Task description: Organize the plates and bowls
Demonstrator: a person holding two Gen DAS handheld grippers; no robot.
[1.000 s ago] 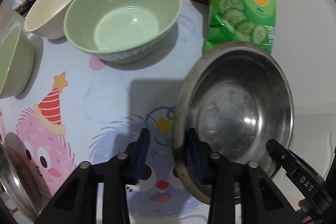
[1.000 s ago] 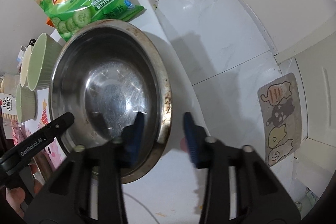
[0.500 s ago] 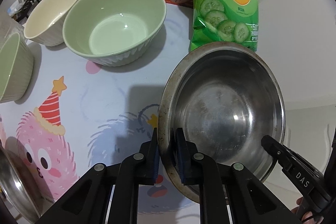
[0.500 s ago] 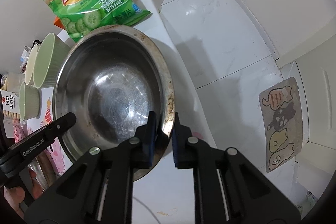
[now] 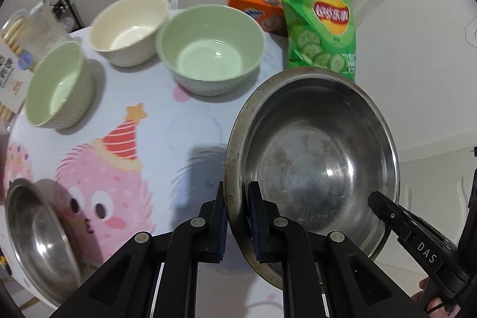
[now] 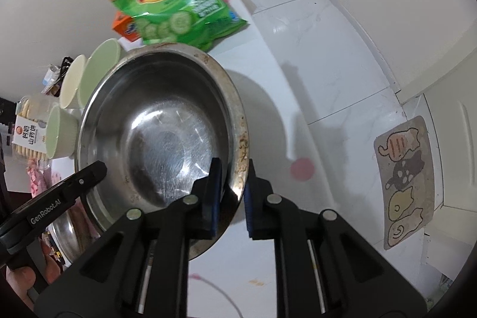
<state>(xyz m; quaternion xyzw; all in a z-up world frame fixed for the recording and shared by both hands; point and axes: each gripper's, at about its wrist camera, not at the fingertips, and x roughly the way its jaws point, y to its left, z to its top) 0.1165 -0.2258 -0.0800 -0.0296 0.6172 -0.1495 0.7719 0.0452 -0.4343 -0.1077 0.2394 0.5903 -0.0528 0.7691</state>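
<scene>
A large steel bowl (image 5: 316,160) hangs lifted over the table's right edge, held by both grippers. My left gripper (image 5: 237,216) is shut on its left rim. My right gripper (image 6: 232,192) is shut on the opposite rim of the same steel bowl (image 6: 161,136). A big green bowl (image 5: 210,49), a cream bowl (image 5: 129,29) and a smaller green bowl (image 5: 56,84) stand on the cartoon-print table (image 5: 167,139). A second steel bowl (image 5: 38,240) sits at the near left edge.
A green chips bag (image 5: 320,23) and an orange biscuit box (image 5: 256,6) lie at the table's far right. Cracker packs (image 5: 15,55) stand at the far left. White tiled floor (image 6: 328,64) with a cat mat (image 6: 402,178) lies beyond the table.
Both grippers closed on the steel bowl's opposite rims, then raised it off the table; the view now sits higher and further back from the other bowls.
</scene>
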